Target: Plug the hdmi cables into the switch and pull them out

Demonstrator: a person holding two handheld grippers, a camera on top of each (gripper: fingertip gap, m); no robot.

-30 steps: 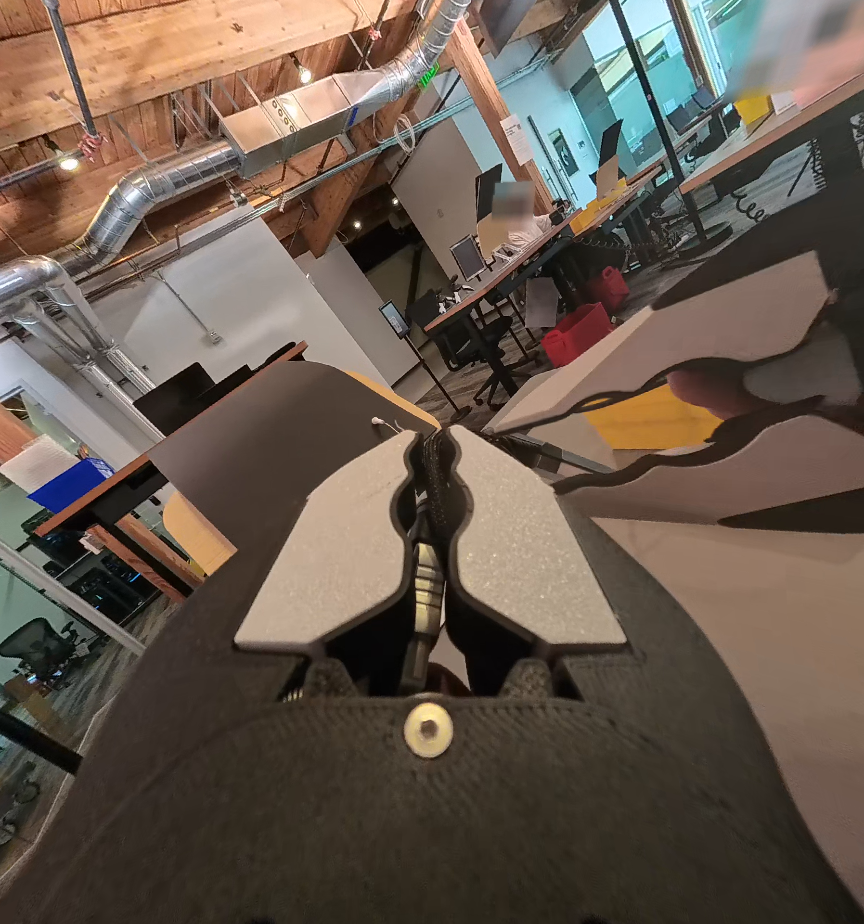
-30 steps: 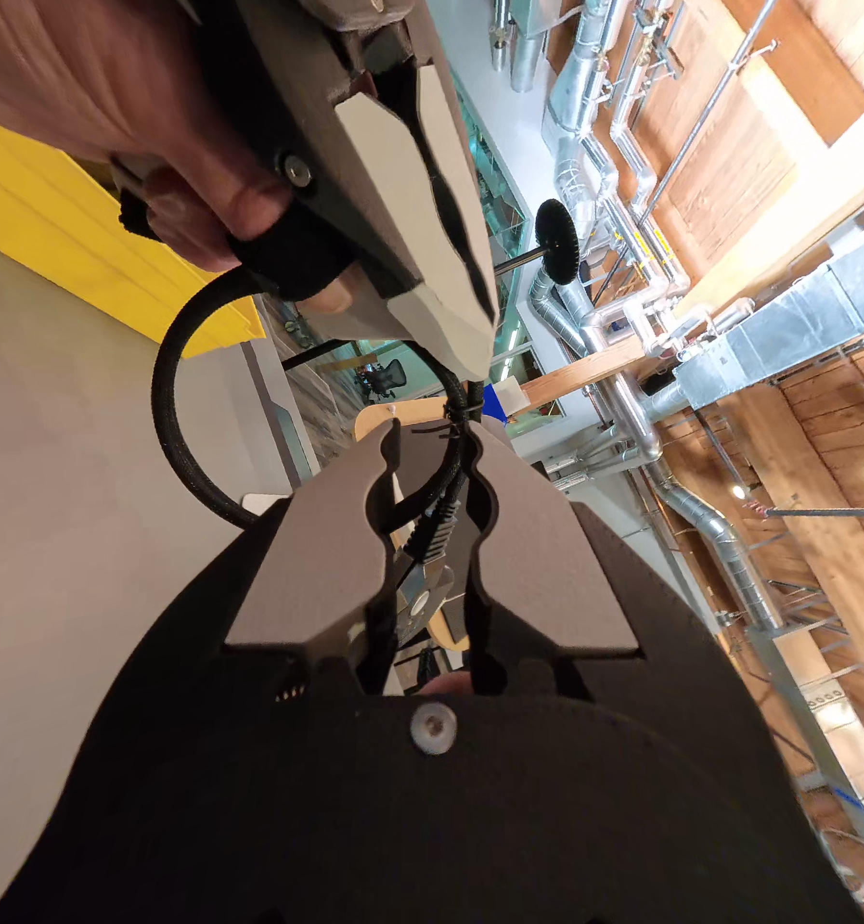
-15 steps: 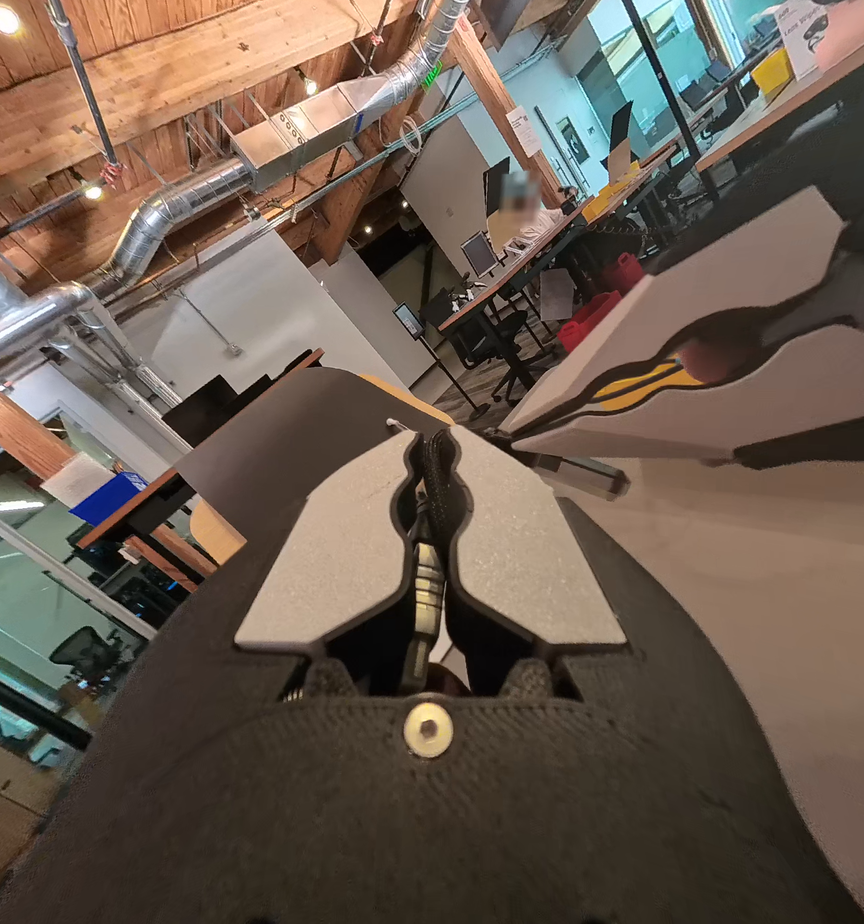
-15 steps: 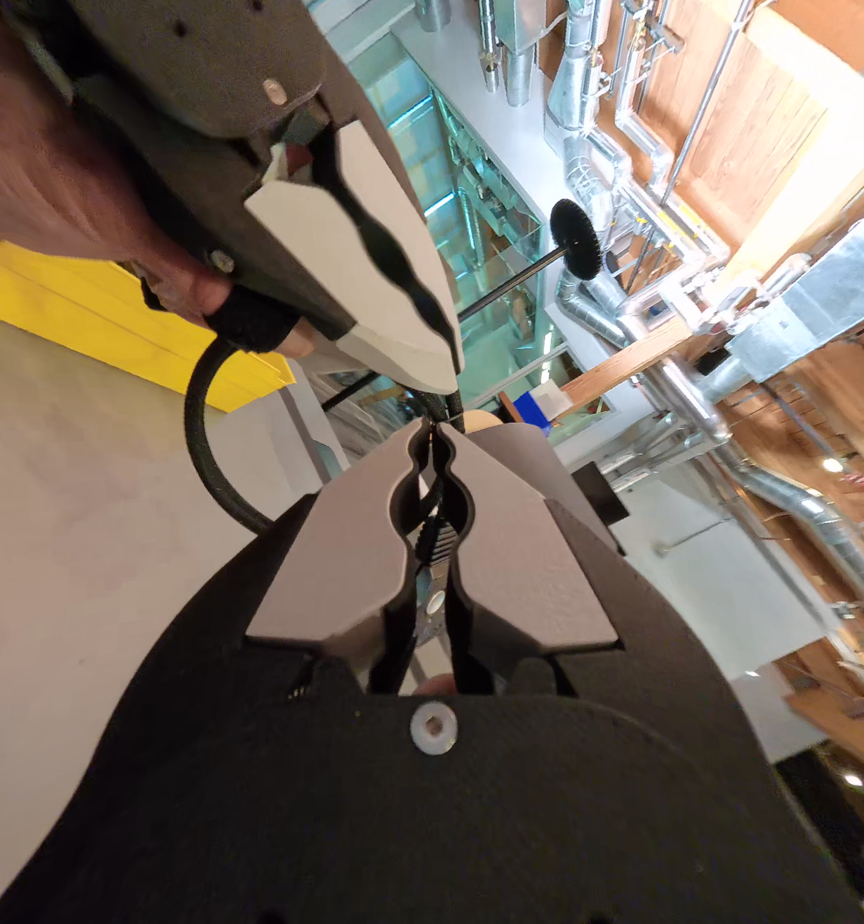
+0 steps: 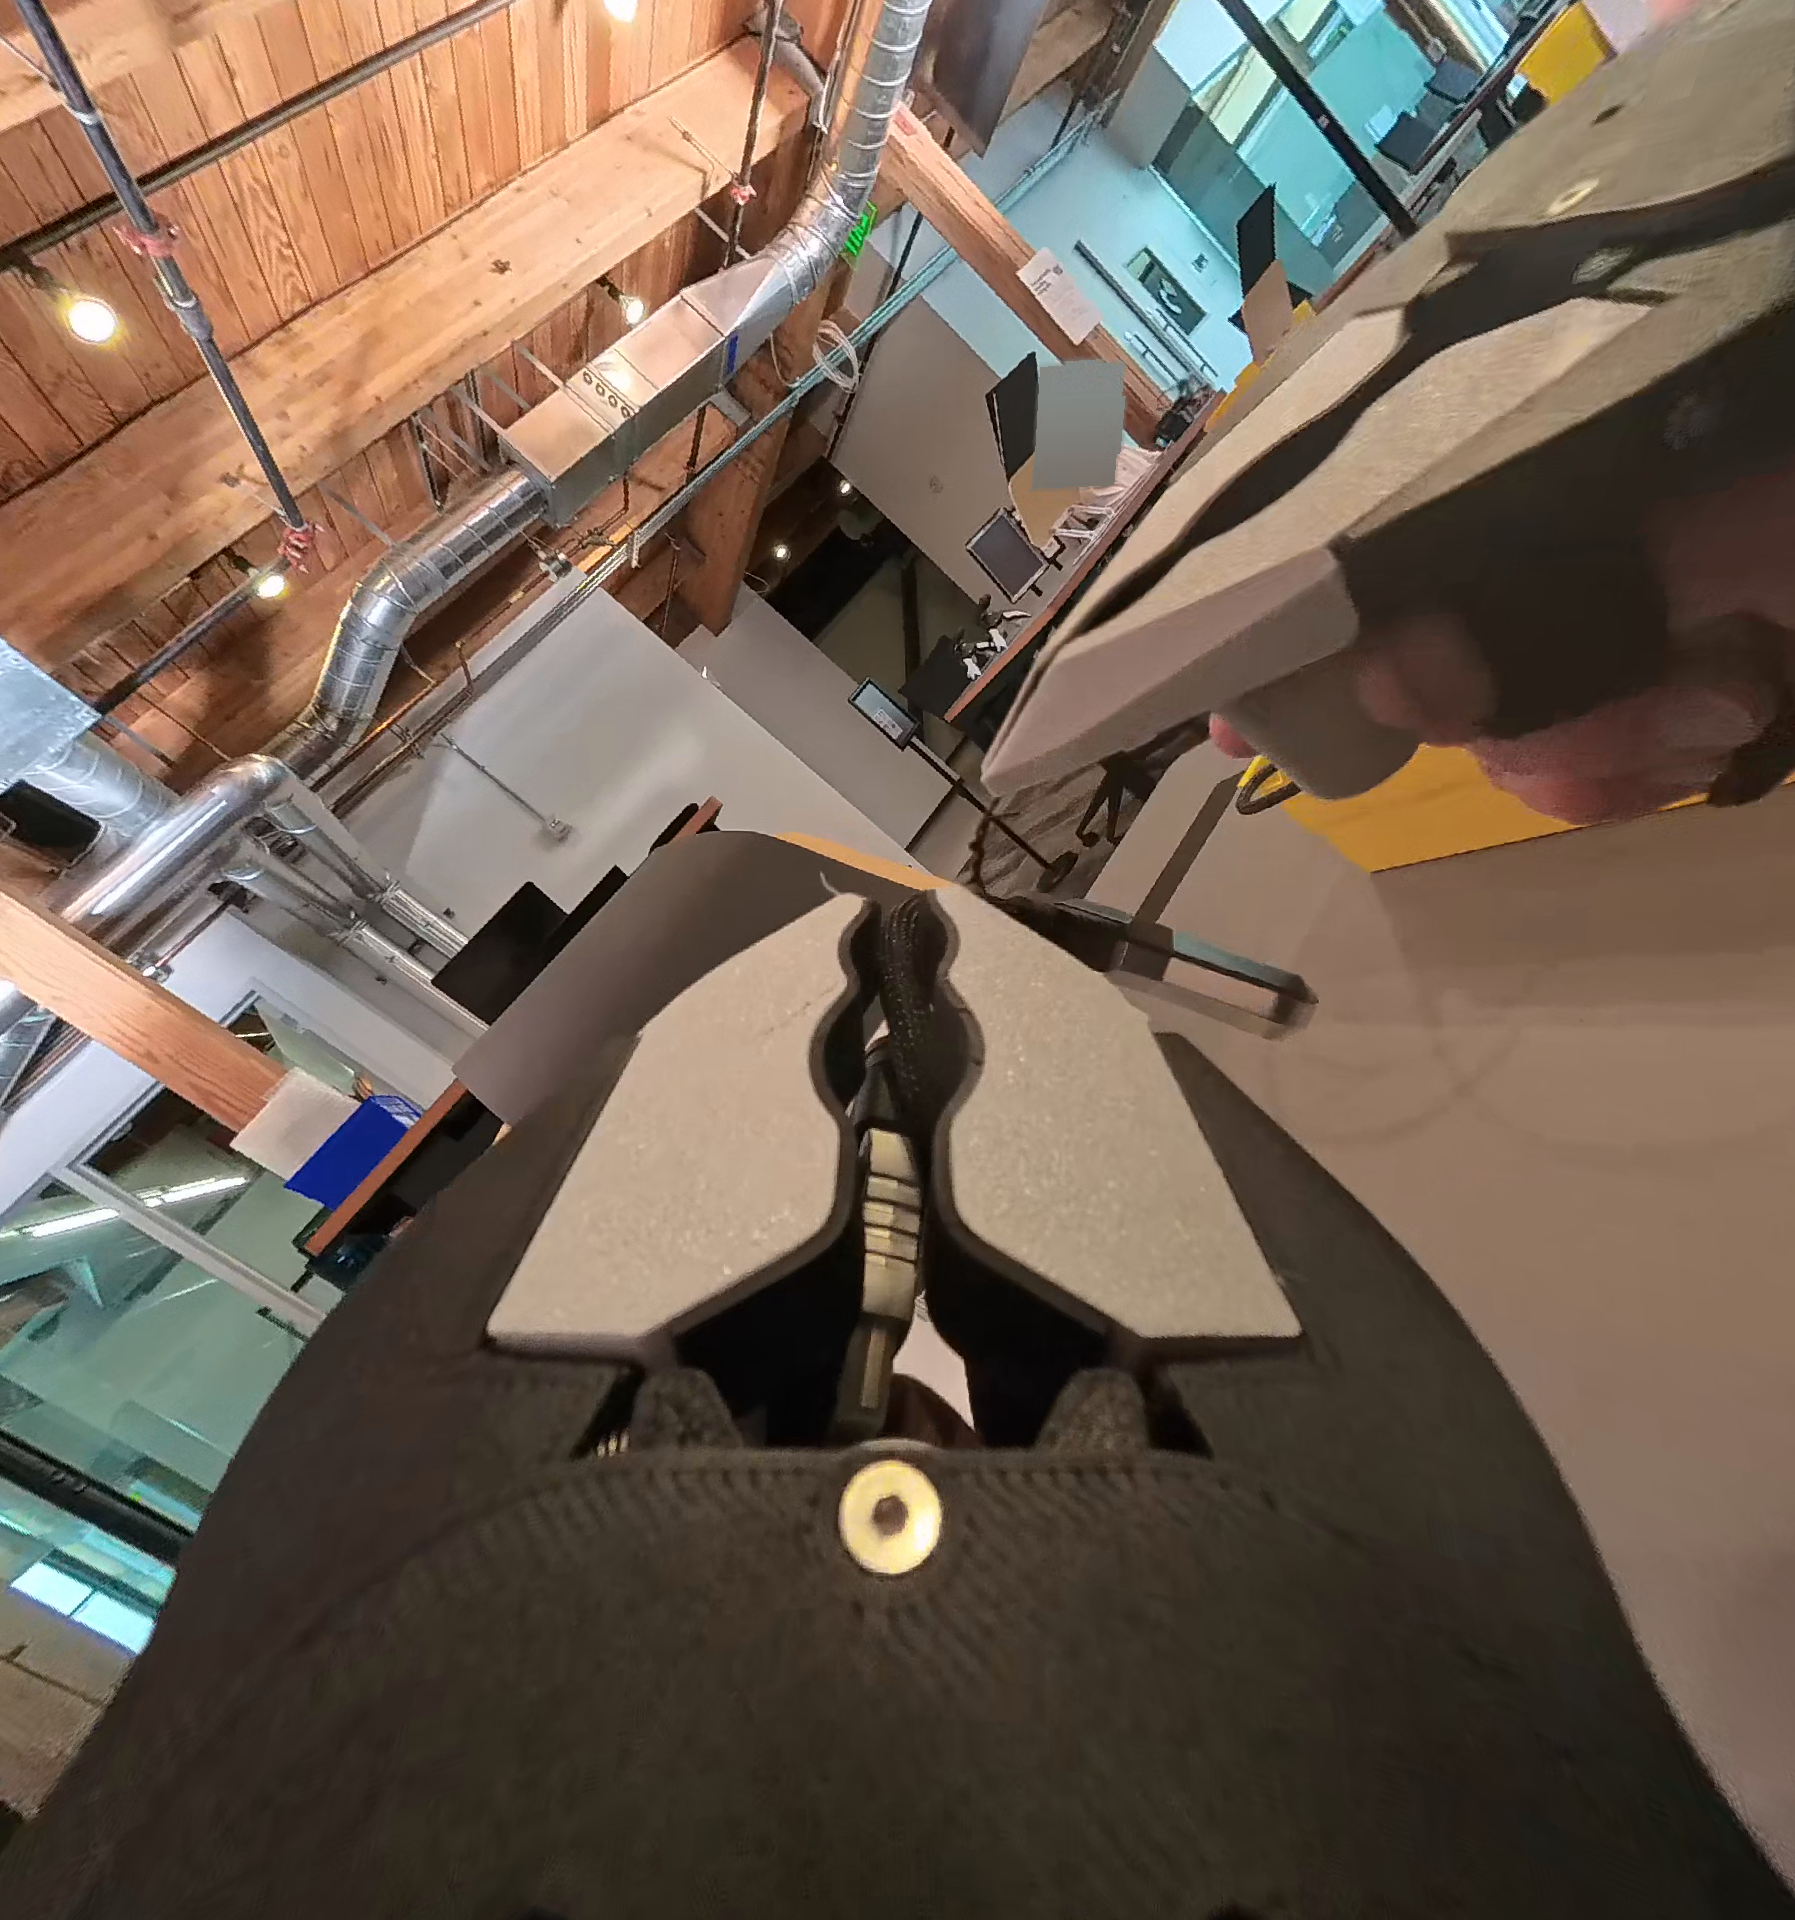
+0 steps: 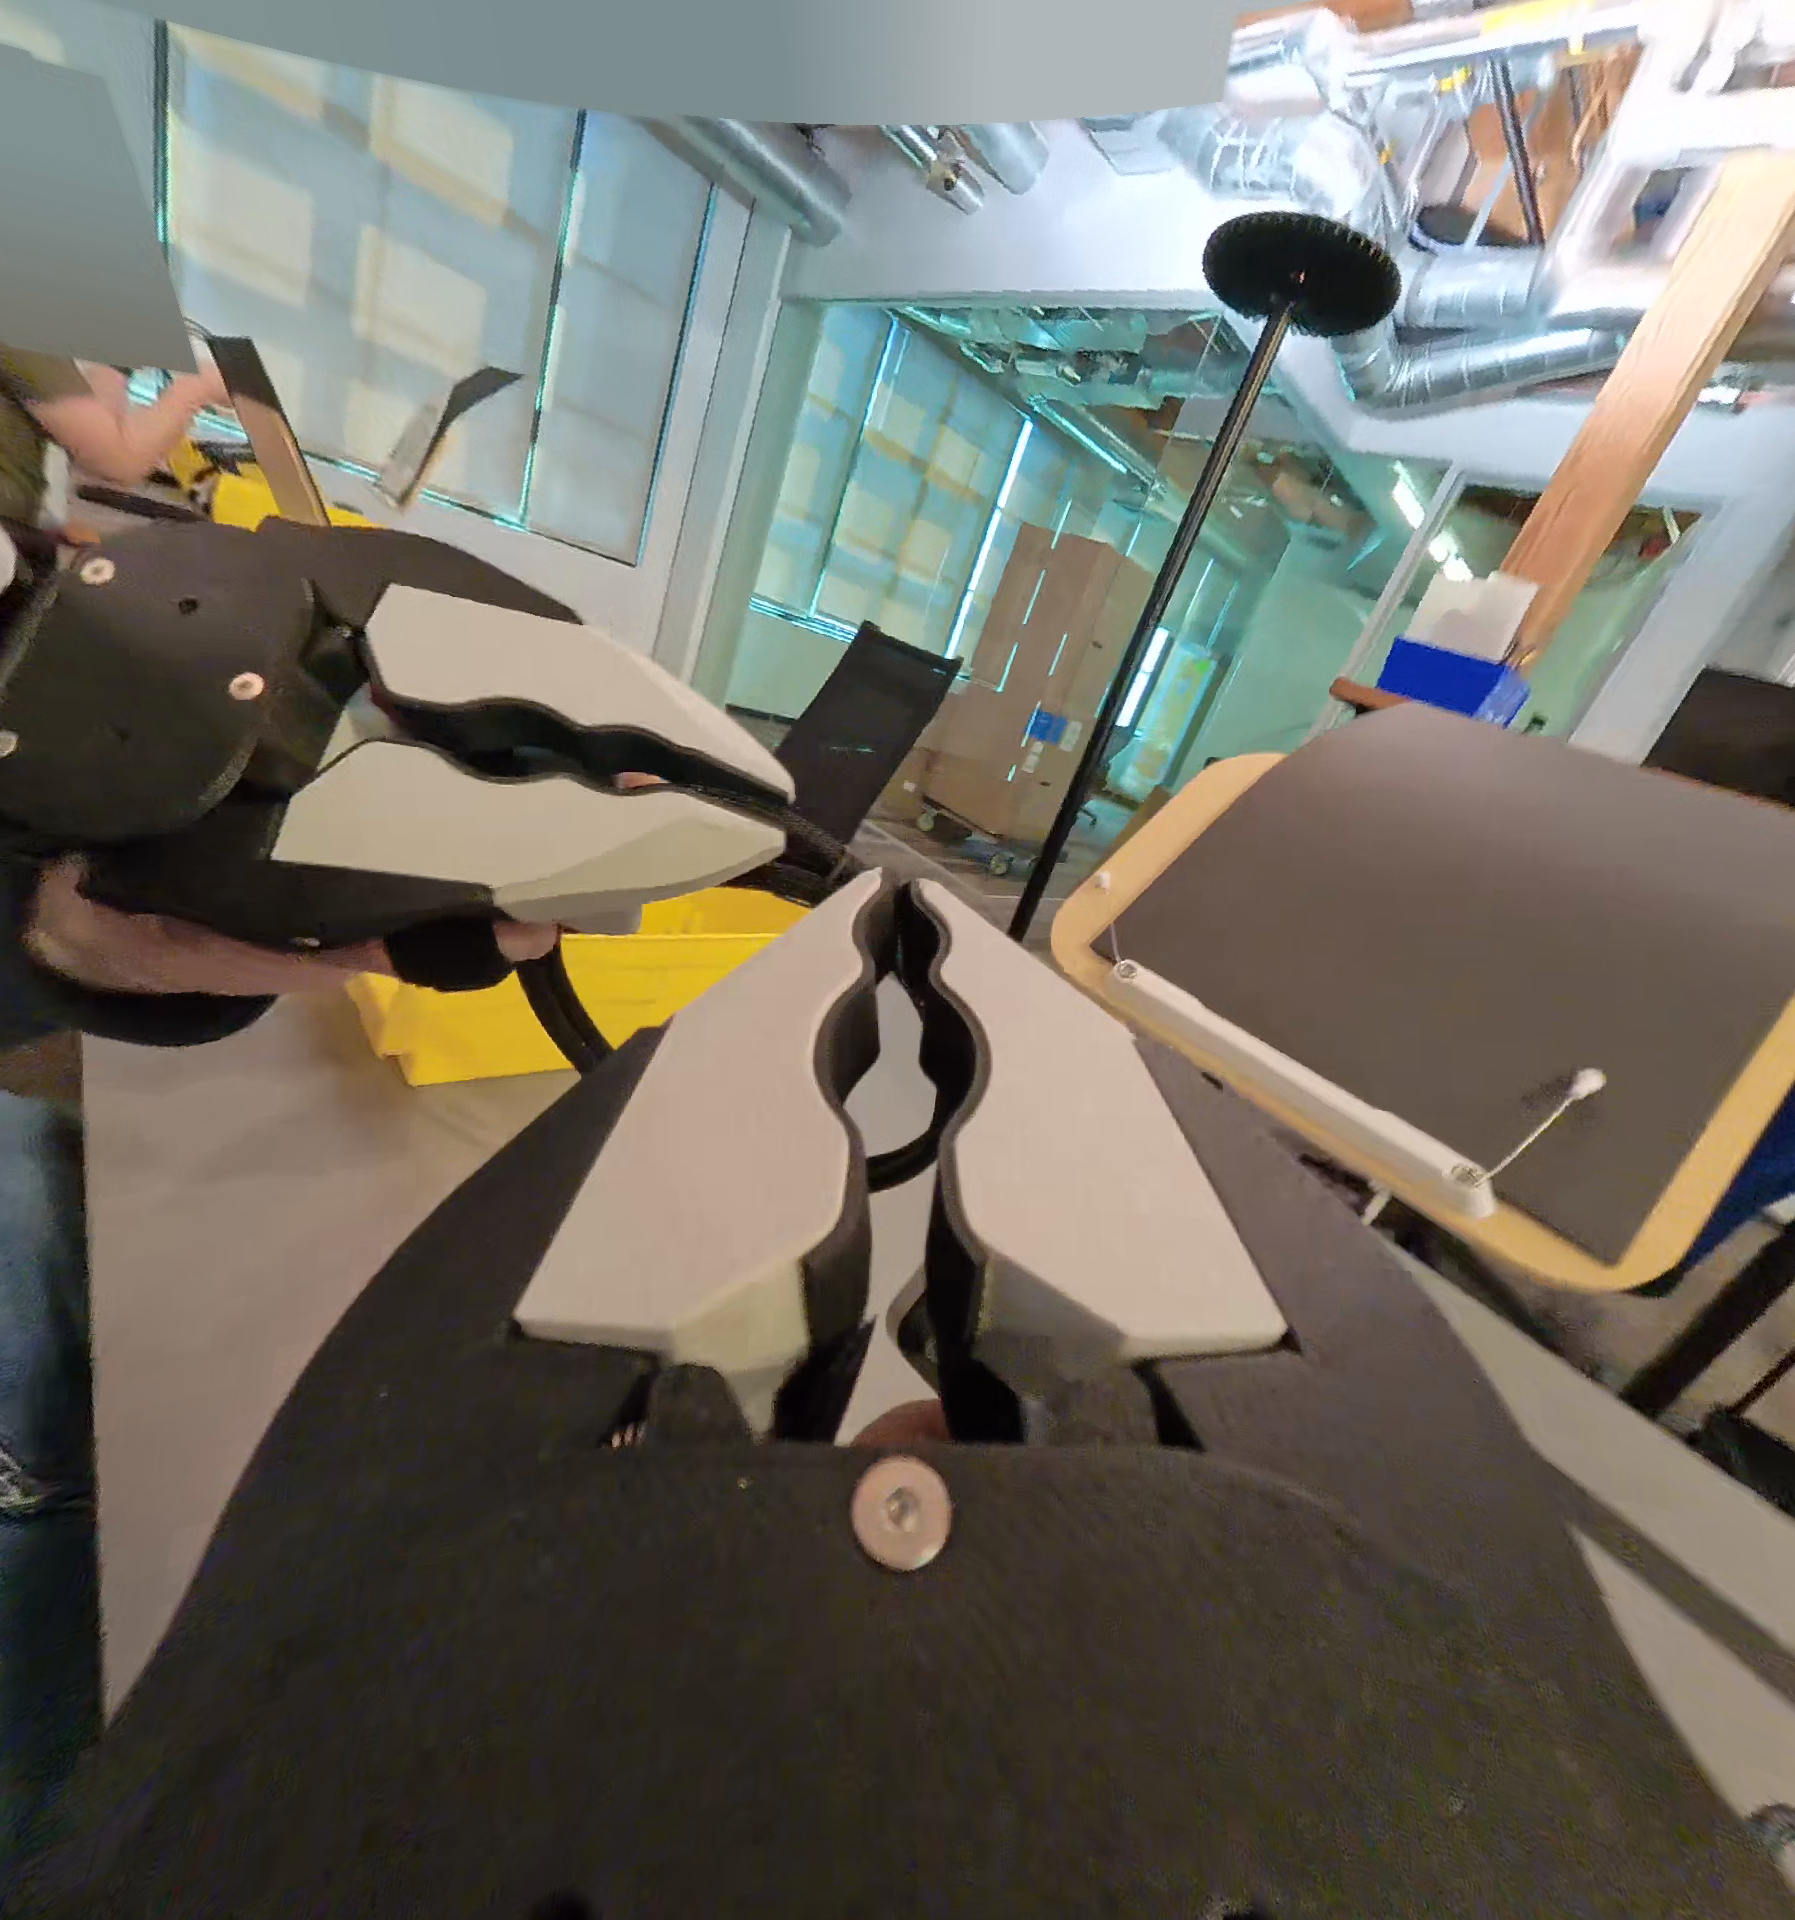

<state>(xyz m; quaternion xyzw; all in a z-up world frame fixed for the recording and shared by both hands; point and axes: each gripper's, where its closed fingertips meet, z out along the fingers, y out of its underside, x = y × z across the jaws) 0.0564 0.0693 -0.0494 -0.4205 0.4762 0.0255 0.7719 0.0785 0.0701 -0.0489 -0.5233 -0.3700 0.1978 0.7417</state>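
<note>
My left gripper (image 5: 898, 914) is shut on a black braided HDMI cable (image 5: 908, 997); its metal connector (image 5: 888, 1226) sits back between the jaws. In the right wrist view the left gripper (image 6: 768, 821) is at the left, held by a hand, and the cable (image 6: 560, 1008) loops down from it and passes under my right gripper (image 6: 895, 894). My right gripper's fingers are shut, with only table and cable loop showing through the gap behind the tips. I cannot tell whether the tips pinch the cable. It also shows in the left wrist view (image 5: 1018, 758). No switch is in view.
A grey table (image 6: 301, 1195) lies below both grippers. A yellow bin (image 6: 685, 977) stands on it behind the left gripper. A tilted black board with a wooden rim (image 6: 1444, 987) is at the right. A black pole with a disc top (image 6: 1298, 275) stands beyond. Only a small space, under 4 cm, lies between the two pairs of fingers.
The right wrist view has swung from the ceiling down to level. The connector seen between the right jaws before no longer shows there. The left gripper keeps its hold on the cable.
</note>
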